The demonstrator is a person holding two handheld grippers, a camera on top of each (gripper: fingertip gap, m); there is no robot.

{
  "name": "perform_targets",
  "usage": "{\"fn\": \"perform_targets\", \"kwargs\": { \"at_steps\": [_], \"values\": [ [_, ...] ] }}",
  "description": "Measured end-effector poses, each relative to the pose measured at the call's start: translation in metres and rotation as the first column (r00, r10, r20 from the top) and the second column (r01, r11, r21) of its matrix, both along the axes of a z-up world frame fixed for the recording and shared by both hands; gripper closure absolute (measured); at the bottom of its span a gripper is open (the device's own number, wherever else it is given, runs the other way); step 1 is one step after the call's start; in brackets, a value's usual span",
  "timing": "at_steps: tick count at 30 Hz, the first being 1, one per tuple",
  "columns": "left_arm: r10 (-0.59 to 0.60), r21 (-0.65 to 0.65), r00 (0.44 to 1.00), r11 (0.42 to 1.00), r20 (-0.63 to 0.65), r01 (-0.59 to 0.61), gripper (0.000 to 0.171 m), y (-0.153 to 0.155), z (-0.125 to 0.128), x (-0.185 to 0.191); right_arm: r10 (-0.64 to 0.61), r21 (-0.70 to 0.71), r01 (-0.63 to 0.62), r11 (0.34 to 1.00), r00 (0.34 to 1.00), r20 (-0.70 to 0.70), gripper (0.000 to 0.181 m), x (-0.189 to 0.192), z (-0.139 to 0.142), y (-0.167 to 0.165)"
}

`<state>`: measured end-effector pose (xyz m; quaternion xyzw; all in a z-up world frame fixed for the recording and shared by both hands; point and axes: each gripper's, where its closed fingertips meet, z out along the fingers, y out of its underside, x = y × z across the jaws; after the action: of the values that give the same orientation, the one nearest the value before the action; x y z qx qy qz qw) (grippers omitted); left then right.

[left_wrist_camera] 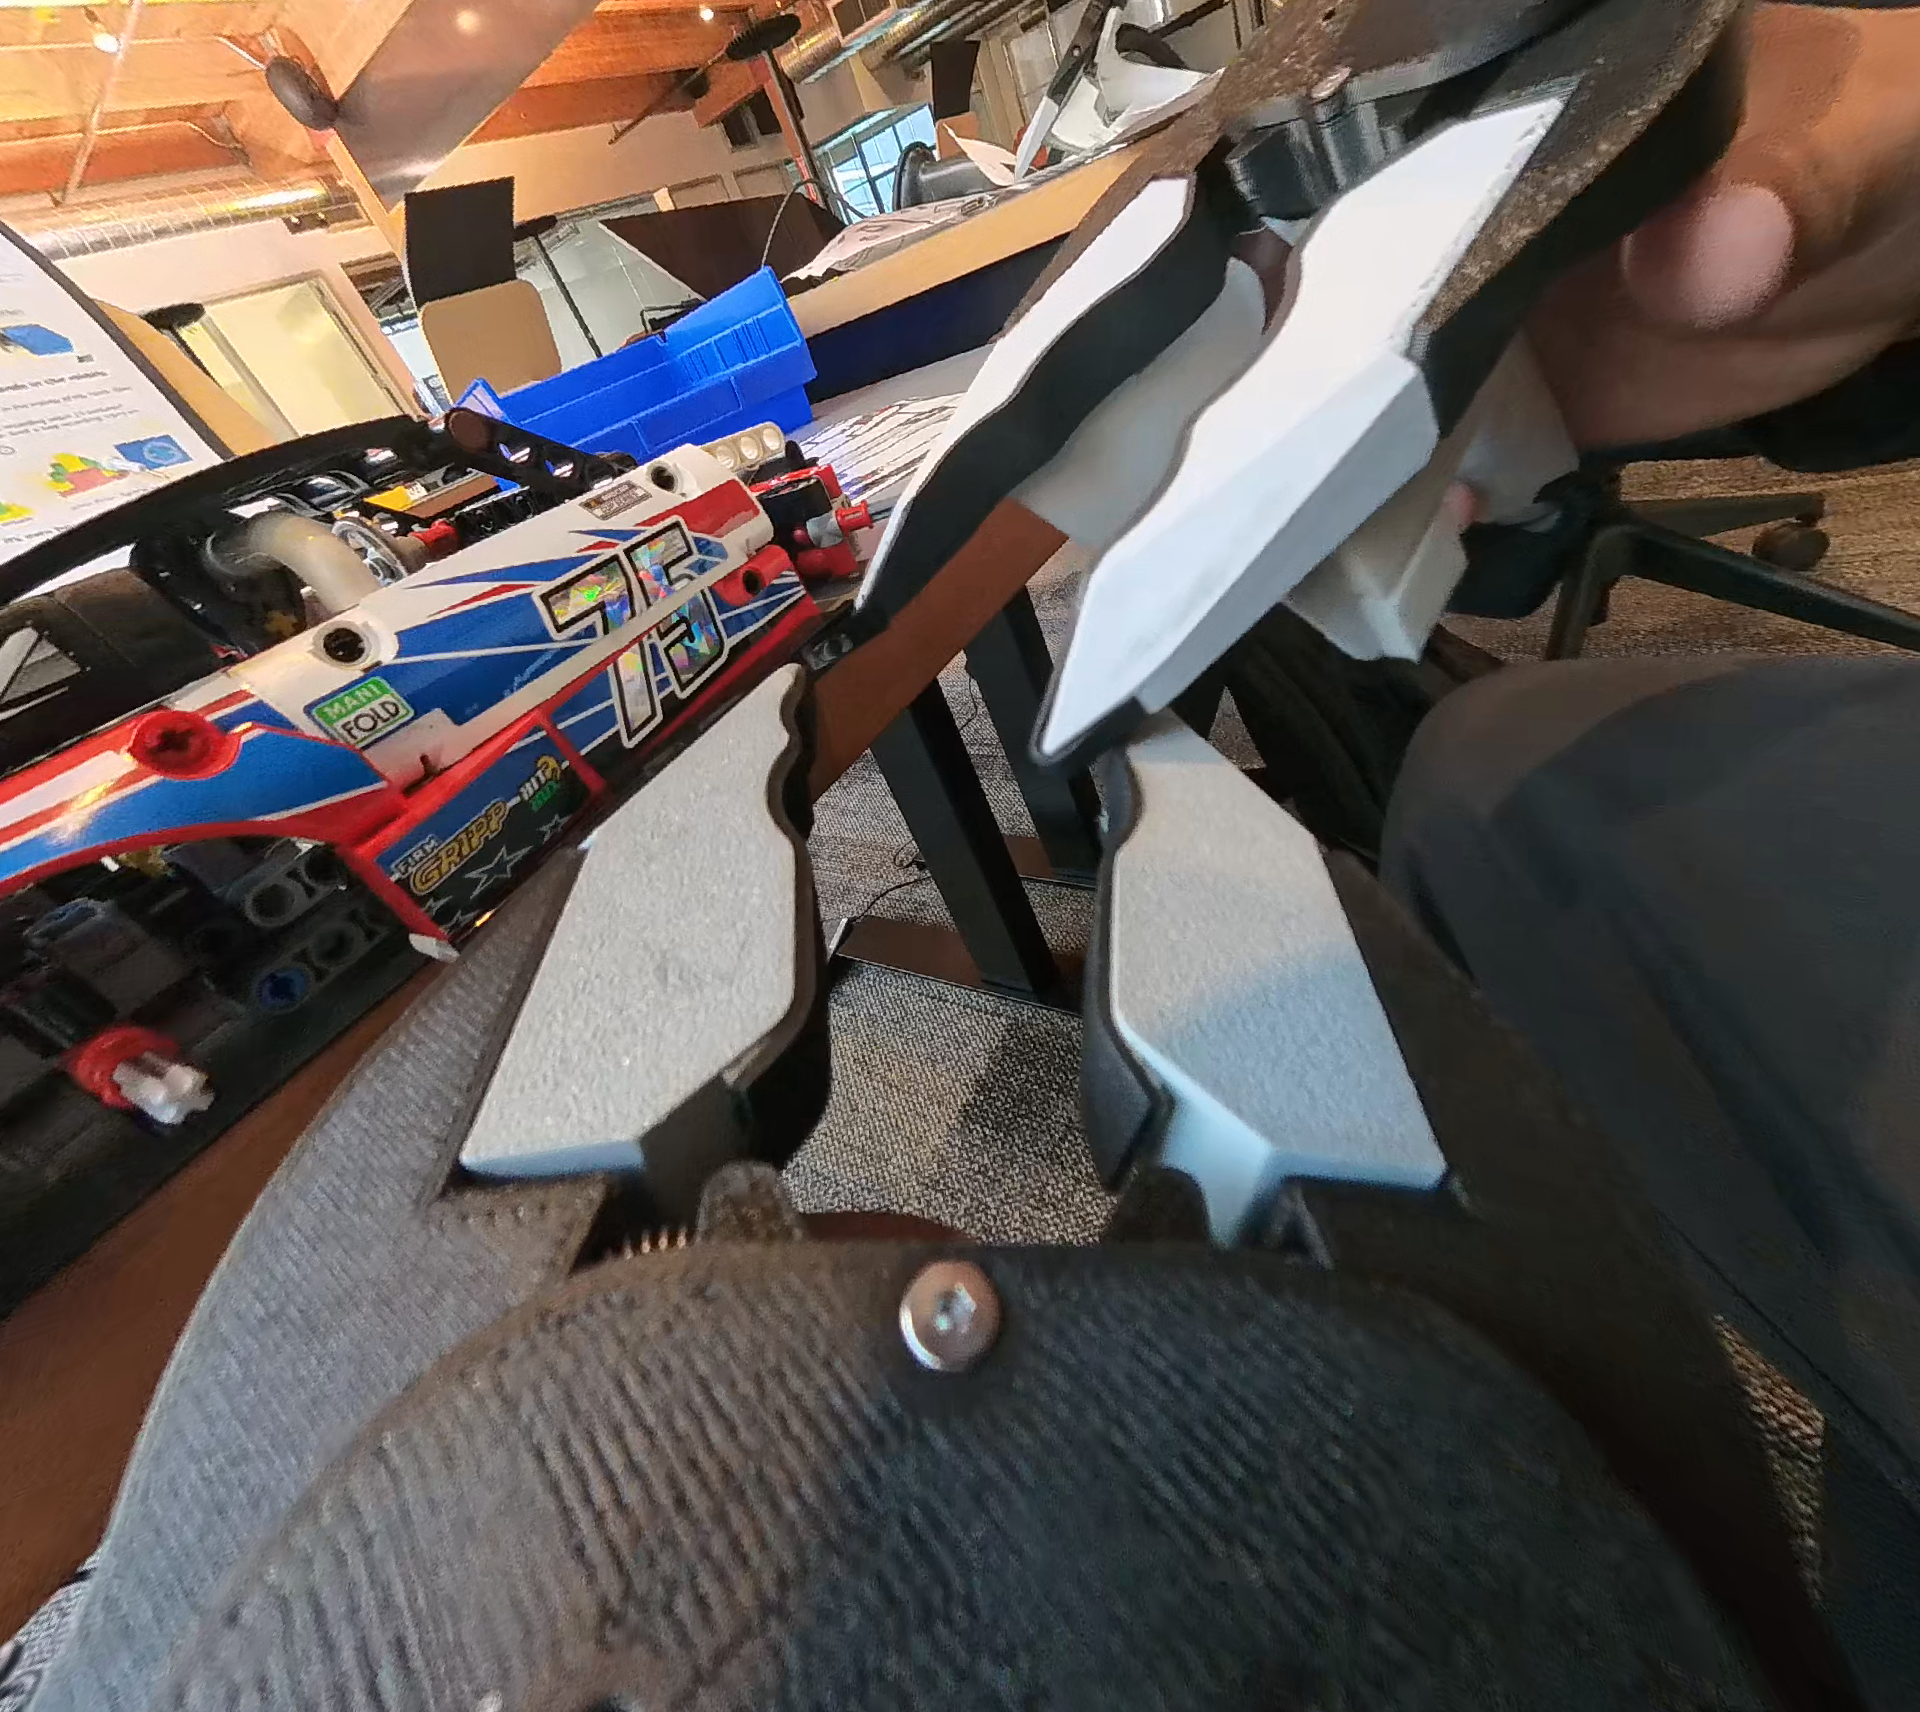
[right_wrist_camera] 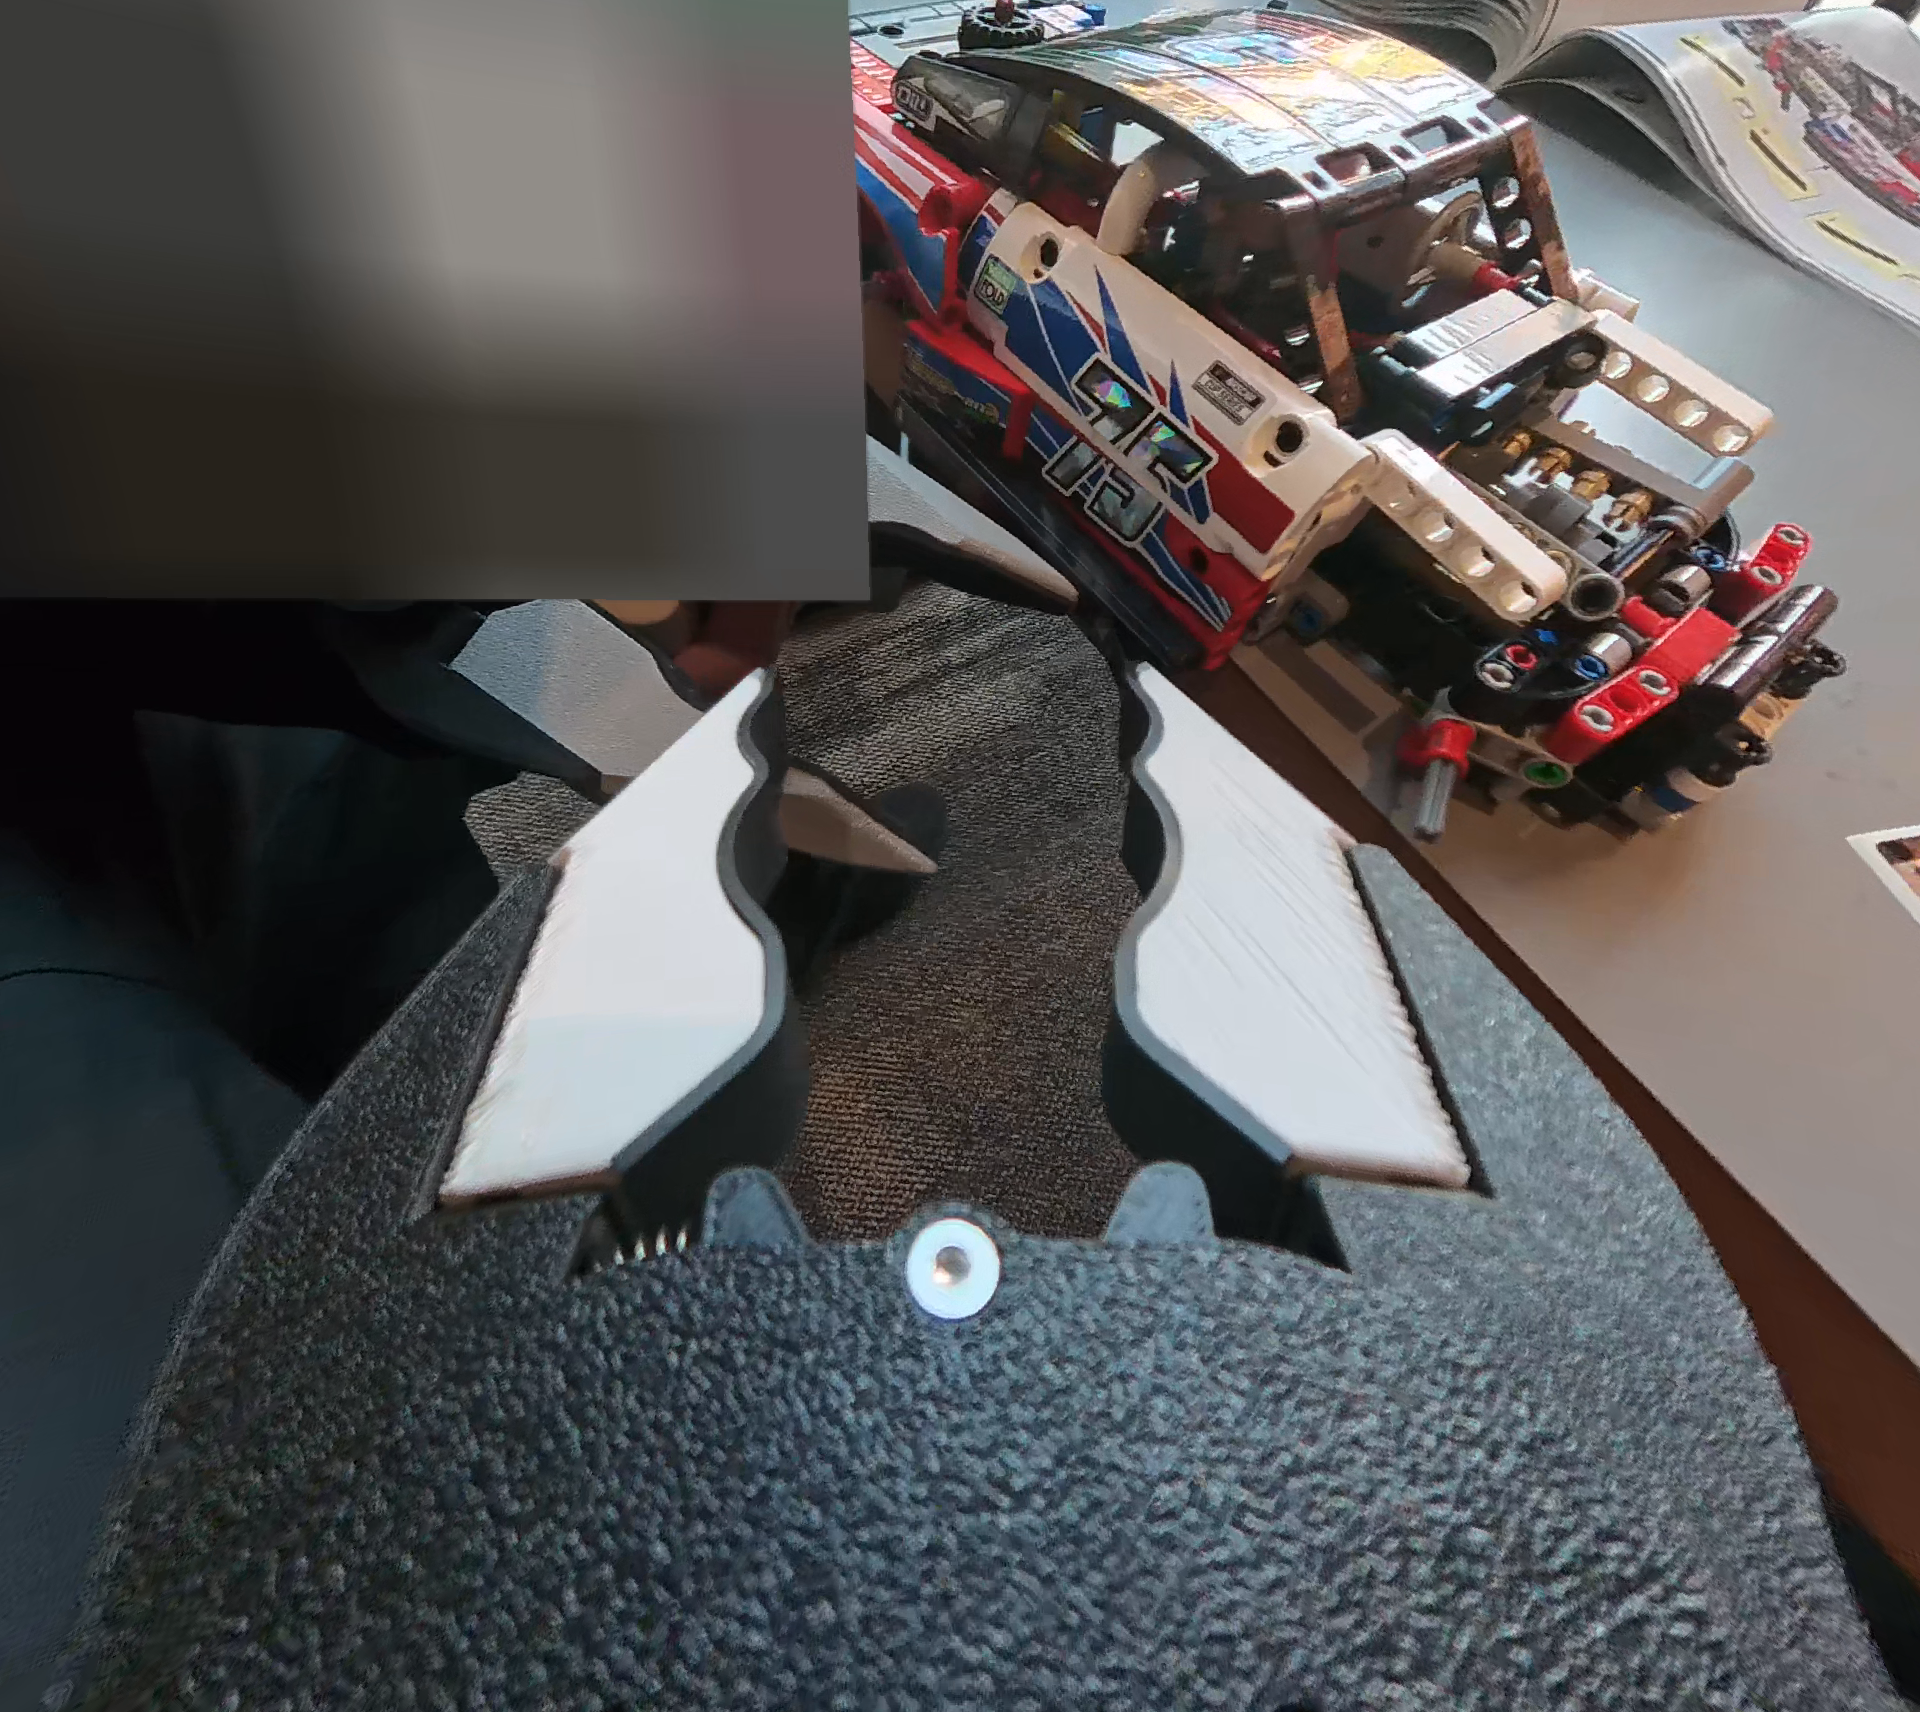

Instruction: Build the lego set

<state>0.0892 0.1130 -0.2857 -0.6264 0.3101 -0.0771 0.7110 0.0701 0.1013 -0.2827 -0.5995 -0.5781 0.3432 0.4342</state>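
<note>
Both my grippers hang off the table edge with jaws spread wide and nothing between them: my left gripper (left_wrist_camera: 951, 727) sits low over the carpet, my right gripper (right_wrist_camera: 951, 686) just above it. Beside them, the lego car (right_wrist_camera: 1299, 374) rests on the grey table (right_wrist_camera: 1662, 987), with an open instruction booklet (right_wrist_camera: 1714, 93) behind it.

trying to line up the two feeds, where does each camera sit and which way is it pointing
Left wrist view: on the left tongs, low past the table edge, looking up along the lego car; the right tongs and a hand show.
Right wrist view: on the right tongs, above the edge, looking down at the car and booklet.
Shared: the car, both open tongs.
</note>
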Motion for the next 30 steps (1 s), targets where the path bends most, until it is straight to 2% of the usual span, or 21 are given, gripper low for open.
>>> {"fn": "perform_targets", "kwargs": {
  "at_steps": [24, 26, 30],
  "values": [
    [0.001, 0.001, 1.000, 1.000, -0.001, -0.001, 0.120, -0.0003, -0.0004, -0.0015, -0.085, 0.062, 0.086, 0.994, 0.996, -0.016, 0.118, -0.0009, 0.0020, 0.0035],
    [0.000, 0.000, 1.000, 1.000, 0.001, 0.000, 0.119, -0.0004, -0.0004, -0.0012, -0.129, 0.076, 0.130, 0.989, 0.991, -0.022, 0.098, 0.0010, 0.0036, 0.0101],
    [-0.002, -0.001, 1.000, 1.000, -0.001, 0.002, 0.119, -0.0002, -0.0012, -0.0001, -0.114, 0.039, 0.115, 0.993, 0.993, -0.036, 0.095, 0.0023, 0.0050, 0.0062]
  ]
}}
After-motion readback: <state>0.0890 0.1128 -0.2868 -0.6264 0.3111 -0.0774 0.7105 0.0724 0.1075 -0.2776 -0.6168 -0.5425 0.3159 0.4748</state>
